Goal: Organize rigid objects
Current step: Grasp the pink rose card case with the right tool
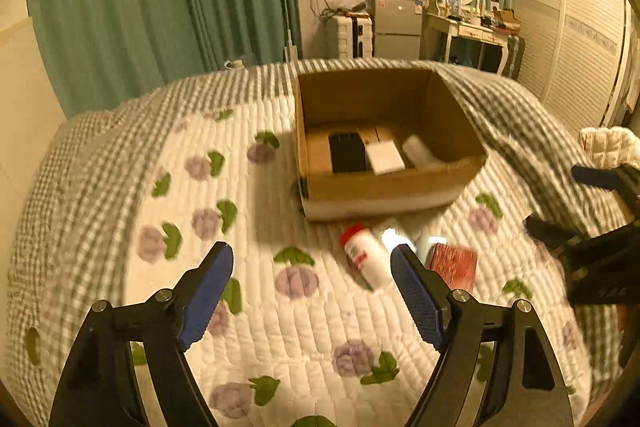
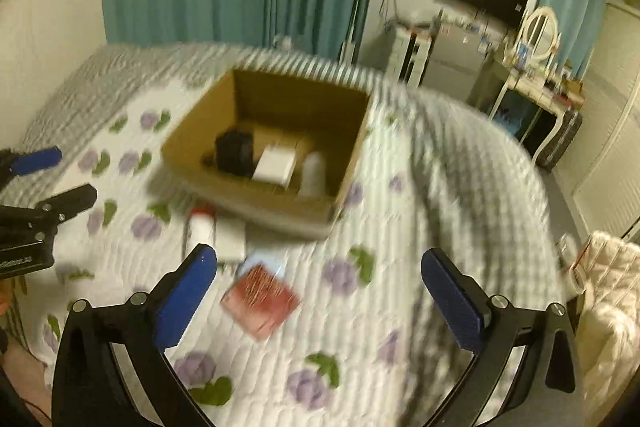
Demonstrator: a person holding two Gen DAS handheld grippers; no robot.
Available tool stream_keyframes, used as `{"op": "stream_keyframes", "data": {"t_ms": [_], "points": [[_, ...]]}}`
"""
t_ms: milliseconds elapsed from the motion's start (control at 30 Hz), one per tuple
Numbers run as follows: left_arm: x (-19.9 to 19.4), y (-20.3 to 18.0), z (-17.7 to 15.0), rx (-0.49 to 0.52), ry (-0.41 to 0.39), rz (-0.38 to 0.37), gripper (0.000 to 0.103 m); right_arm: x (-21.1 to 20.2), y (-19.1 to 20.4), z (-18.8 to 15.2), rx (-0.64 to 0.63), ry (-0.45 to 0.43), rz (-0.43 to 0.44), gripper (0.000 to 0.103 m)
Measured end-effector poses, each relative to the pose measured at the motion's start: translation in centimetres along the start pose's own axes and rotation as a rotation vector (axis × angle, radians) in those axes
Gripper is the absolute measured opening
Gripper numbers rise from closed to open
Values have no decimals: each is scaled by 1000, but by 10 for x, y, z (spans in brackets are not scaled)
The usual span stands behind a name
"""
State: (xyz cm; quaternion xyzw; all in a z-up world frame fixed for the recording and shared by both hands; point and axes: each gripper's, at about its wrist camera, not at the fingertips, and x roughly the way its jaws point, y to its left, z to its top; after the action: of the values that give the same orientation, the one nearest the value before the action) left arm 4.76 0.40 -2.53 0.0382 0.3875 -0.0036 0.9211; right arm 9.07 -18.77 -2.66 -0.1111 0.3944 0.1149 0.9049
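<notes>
both grippers wide, empty | right gripper (image 2: 319,291) near red pack (image 2: 260,301) | go slow, pinch its sides, lift to box (image 2: 256,205)

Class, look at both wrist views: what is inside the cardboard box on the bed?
Inside the cardboard box lie three things side by side: a black block, a flat white box and a white cylinder. The near wall hides the floor just behind it.

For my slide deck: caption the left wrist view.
Open left gripper hovers over quilted bed before cardboard box, red-capped bottle nearby.
</notes>
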Motion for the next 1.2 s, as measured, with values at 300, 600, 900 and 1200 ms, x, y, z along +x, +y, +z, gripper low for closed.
{"op": "stream_keyframes", "data": {"t_ms": [300, 600, 900, 1200], "points": [[57, 14, -47, -26, 99, -10, 83, 101, 32, -51, -4, 196, 26, 103], [67, 21, -54, -35, 101, 7, 83, 149, 56, -62, -131, 249, 23, 103], [59, 9, -45, -38, 74, 39, 83, 135, 30, -64, -70, 207, 43, 94], [92, -27, -10, -56, 134, -28, 83, 114, -13, -26, -111, 163, 54, 94]]}}
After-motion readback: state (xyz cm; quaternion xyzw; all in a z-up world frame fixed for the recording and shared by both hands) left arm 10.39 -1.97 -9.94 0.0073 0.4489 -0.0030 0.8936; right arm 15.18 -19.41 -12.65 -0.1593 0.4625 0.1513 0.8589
